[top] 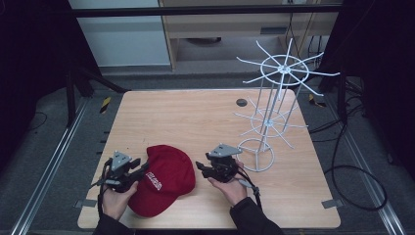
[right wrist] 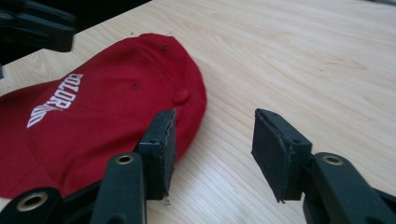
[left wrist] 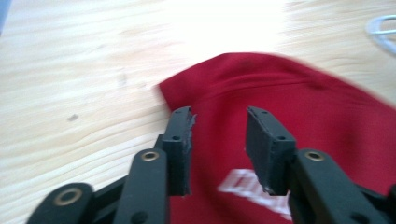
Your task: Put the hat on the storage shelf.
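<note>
Red cap [top: 164,178] lies at the table's [top: 195,117] near edge between both grippers: left gripper [top: 142,169] over its left side (jaws parted, empty), right gripper [top: 201,167] just right, wide and empty.

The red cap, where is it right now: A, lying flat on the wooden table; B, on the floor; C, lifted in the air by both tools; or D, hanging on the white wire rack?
A: the red cap lies on the wooden table, apart from the white wire rack, between the open left tool and right tool.
</note>
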{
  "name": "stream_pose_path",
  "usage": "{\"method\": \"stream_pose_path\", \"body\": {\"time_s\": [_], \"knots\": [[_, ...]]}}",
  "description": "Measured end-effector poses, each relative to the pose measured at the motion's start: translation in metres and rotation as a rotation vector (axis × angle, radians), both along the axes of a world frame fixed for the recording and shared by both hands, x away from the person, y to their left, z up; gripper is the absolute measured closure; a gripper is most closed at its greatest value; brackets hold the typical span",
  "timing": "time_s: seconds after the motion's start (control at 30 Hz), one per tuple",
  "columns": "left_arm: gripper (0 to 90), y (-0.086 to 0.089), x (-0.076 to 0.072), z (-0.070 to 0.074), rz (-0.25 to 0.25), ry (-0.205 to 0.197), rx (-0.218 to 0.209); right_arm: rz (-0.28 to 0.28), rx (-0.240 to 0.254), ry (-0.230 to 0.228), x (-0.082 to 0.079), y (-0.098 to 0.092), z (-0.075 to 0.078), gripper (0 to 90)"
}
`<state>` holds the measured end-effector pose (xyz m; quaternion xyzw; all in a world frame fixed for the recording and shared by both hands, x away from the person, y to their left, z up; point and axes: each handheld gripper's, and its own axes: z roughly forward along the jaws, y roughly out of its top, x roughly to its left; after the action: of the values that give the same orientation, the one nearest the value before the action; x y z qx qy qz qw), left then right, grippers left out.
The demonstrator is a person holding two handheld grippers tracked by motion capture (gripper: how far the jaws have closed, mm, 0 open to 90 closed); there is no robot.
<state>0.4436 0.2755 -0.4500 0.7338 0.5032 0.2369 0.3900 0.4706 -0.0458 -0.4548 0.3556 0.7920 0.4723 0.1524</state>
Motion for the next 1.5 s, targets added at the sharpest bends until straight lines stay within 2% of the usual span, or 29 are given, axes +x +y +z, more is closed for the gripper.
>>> {"method": "stream_pose_path", "body": {"time_s": [0.03,0.1,0.13,0.23,0.3,0.4,0.53,0.63,0.7,0.77,0.8,0.9,1.0,1.1,1.13,1.2,1.33,1.43,1.47,1.5], "knots": [[58.4,0.001,0.003,-0.004,-0.002,0.018,-0.023,0.000,0.002,-0.001,0.002,0.003,-0.001,49.3],[57.4,-0.001,0.007,-0.008,-0.009,0.035,-0.018,0.003,0.013,0.022,0.006,0.014,-0.005,48.5],[56.9,-0.003,0.009,-0.010,-0.012,0.042,-0.005,0.006,0.018,0.019,0.008,0.017,-0.007,48.2],[58.2,-0.007,0.017,-0.016,-0.005,0.068,0.024,0.004,0.021,0.065,0.014,0.032,-0.018,47.9],[63.2,-0.007,0.022,-0.019,-0.011,0.091,0.011,0.003,0.006,0.080,0.018,0.040,-0.025,48.8],[72.9,-0.006,0.027,-0.020,-0.016,0.116,0.002,0.013,0.004,0.117,0.022,0.047,-0.032,60.4],[80.9,-0.005,0.035,-0.021,-0.018,0.137,0.004,0.027,-0.037,0.123,0.020,0.049,-0.034,85.3],[82.9,-0.006,0.040,-0.021,-0.019,0.134,-0.006,0.038,-0.022,0.112,0.016,0.047,-0.029,87.1],[83.3,-0.009,0.050,-0.020,-0.034,0.123,0.023,0.048,-0.007,0.089,0.012,0.047,-0.024,87.3],[83.5,-0.010,0.053,-0.019,-0.035,0.120,0.022,0.063,0.018,0.073,0.008,0.049,-0.019,87.3],[83.5,-0.011,0.060,-0.020,-0.043,0.107,0.016,0.071,0.026,0.056,0.004,0.051,-0.016,87.3],[83.5,-0.014,0.067,-0.022,-0.056,0.111,0.026,0.093,0.040,0.051,-0.003,0.058,-0.014,87.0],[82.4,-0.017,0.074,-0.023,-0.052,0.094,0.029,0.107,0.029,0.056,-0.007,0.066,-0.017,86.0],[76.2,-0.016,0.073,-0.022,-0.047,0.084,0.027,0.104,0.024,0.064,-0.006,0.067,-0.020,84.4],[73.0,-0.015,0.071,-0.020,-0.047,0.074,0.017,0.097,0.033,0.072,-0.004,0.063,-0.019,78.6],[69.9,-0.012,0.068,-0.016,-0.050,0.066,-0.005,0.088,0.039,0.068,-0.003,0.058,-0.016,74.7],[62.5,-0.012,0.056,-0.004,-0.057,0.033,-0.041,0.052,0.061,0.016,-0.005,0.036,-0.001,64.9],[58.7,-0.018,0.043,0.006,-0.086,0.003,-0.064,0.020,0.031,-0.012,-0.009,0.018,0.007,62.0],[57.0,-0.018,0.043,0.006,-0.086,0.003,-0.064,0.008,0.021,-0.023,-0.011,0.009,0.009,60.9],[55.2,-0.025,0.037,0.010,-0.103,-0.005,-0.068,-0.005,0.004,-0.034,-0.013,0.003,0.010,59.3]]}}
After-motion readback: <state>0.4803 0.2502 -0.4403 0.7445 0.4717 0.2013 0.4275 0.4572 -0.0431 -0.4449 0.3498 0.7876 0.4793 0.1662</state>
